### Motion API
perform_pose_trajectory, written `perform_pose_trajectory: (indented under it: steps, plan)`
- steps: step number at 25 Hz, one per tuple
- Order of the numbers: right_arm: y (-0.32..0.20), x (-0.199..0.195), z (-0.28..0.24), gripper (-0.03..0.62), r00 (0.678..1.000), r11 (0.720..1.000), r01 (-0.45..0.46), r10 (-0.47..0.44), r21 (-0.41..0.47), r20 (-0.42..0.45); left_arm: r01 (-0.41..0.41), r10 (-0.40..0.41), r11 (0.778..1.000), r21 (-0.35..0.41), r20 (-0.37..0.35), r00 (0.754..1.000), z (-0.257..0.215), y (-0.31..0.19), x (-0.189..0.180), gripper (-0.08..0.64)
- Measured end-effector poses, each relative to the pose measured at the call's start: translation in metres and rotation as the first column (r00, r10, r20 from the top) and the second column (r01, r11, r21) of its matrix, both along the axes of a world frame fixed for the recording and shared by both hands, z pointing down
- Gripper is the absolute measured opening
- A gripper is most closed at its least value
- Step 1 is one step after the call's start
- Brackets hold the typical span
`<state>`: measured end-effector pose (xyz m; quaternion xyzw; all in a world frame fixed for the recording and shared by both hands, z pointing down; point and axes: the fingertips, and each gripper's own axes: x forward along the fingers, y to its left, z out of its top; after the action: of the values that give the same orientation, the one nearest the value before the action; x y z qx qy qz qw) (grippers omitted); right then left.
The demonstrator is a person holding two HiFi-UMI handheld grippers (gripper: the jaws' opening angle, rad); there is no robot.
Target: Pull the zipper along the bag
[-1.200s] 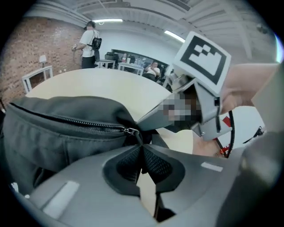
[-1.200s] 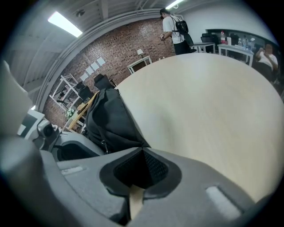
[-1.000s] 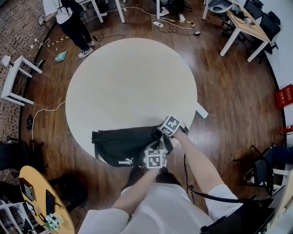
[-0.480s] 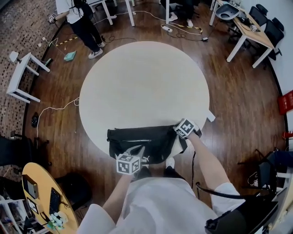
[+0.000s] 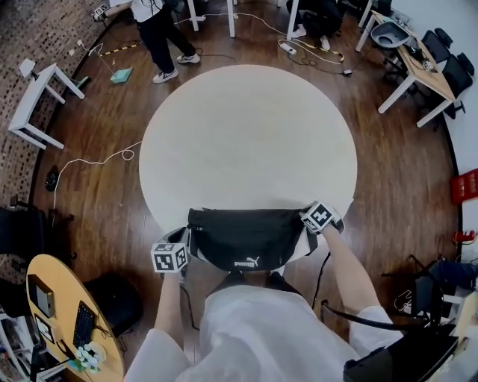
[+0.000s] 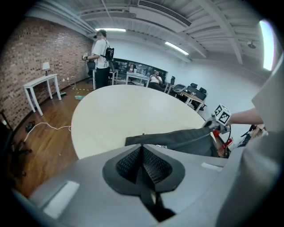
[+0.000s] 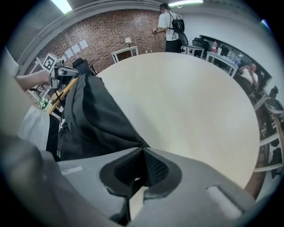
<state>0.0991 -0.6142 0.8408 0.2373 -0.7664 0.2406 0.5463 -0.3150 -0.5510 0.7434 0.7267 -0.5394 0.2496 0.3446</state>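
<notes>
**Bag and zipper.** One black bag [image 5: 246, 237] lies across the near rim of the round table [image 5: 246, 127], directly in front of the person. Its lower edge, which carries a white logo, passes beyond the rim. The zipper and its pull are too small to make out in the head view.

**Grippers.** There are two, one at each end of the bag.
- The left gripper [image 5: 184, 240] is at the bag's left end. In the left gripper view its jaws are pressed together. A dark strip sits low between them, and it cannot be told whether this is the pull. The bag lies beyond the tips, foreshortened.
- The right gripper [image 5: 307, 225] is at the bag's right end. In the right gripper view its jaws are clamped on the bag's end fabric, which is drawn to a point at their tips.
- Each gripper's body hides the table edge below it.

**Surroundings.**
- One standing person [image 5: 158, 21] is cut off by the top of the head view.
- One small white table [image 5: 36, 104] stands on the left.
- One yellow round table [image 5: 63, 317] is cut off at the lower left.
- One pale cable [image 5: 97, 159] trails over the wooden floor [image 5: 396, 171].
</notes>
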Motion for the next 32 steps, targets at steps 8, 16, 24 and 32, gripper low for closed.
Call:
perform_pose_trajectory:
  steps: [8,16,24,32]
  plan:
    - [0.008,-0.019,0.013,-0.009,0.997,0.999,-0.040,0.038,-0.016,-0.062,-0.138,0.147,0.984,-0.112,0.081,0.986,0.087,-0.035,-0.042,0.026]
    - [-0.001,-0.009,0.002,-0.012,0.929,0.904,-0.343,0.366,0.255,-0.047,-0.259,0.257,0.964,-0.065,-0.037,0.966,0.067,-0.036,-0.030,0.034]
    - [-0.009,0.004,-0.121,-0.012,0.889,0.714,-0.452,0.408,0.535,0.206,-0.360,0.358,0.933,-0.024,-0.052,0.932,0.028,-0.006,-0.032,0.178]
    - [0.103,-0.019,-0.226,-0.012,0.845,0.548,-0.525,0.240,0.651,0.478,-0.158,0.151,0.956,0.248,0.044,0.987,-0.054,0.060,-0.013,0.043]
